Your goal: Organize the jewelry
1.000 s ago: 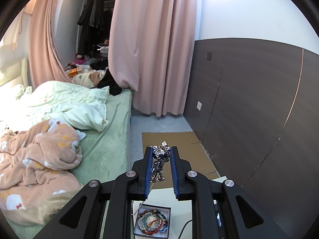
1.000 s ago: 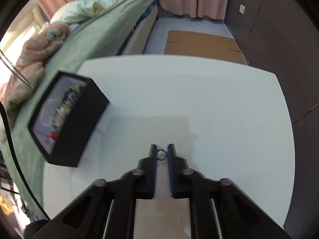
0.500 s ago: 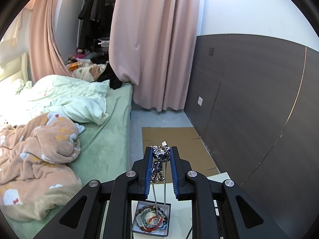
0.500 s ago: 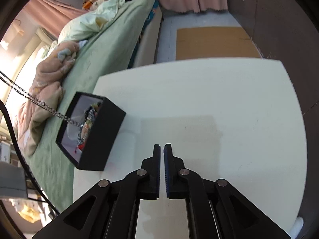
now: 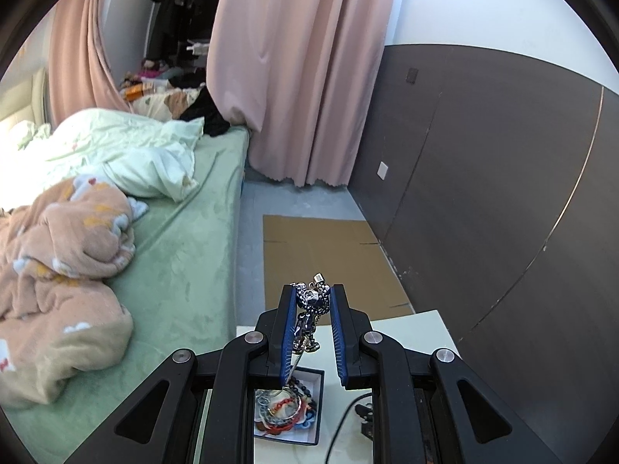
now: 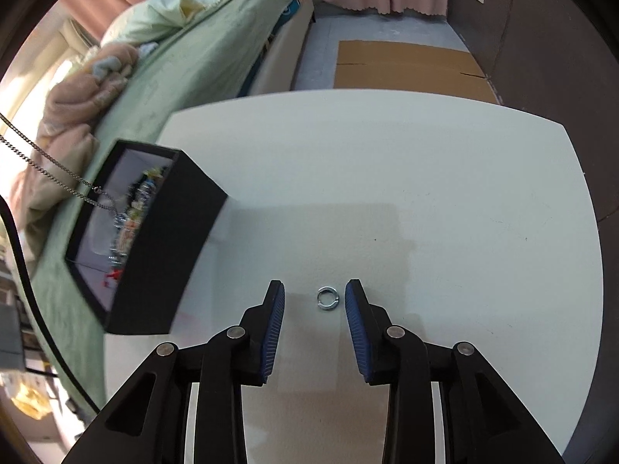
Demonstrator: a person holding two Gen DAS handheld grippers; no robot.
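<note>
My left gripper [image 5: 312, 294] is shut on a bunched silver chain necklace [image 5: 309, 305], held high above the black jewelry box [image 5: 309, 439]. The chain hangs down into the box, which holds several colourful bracelets. In the right wrist view the chain [image 6: 50, 174] comes in from the left and drops into the same box [image 6: 166, 255] at the table's left edge. My right gripper [image 6: 315, 290] is open just above the white table [image 6: 425, 193]. A small silver ring [image 6: 327, 299] lies on the table between its fingertips.
A bed with green sheet [image 5: 174, 270] and peach blanket [image 5: 65, 270] stands left of the table. Flat cardboard [image 6: 406, 65] lies on the floor beyond the table's far edge. A dark panelled wall [image 5: 503, 193] runs along the right. A black cable [image 5: 340, 429] lies beside the box.
My right gripper has opened and the silver ring now lies on the table between its fingers. My left gripper has kept the necklace raised, and the chain now hangs into the box.
</note>
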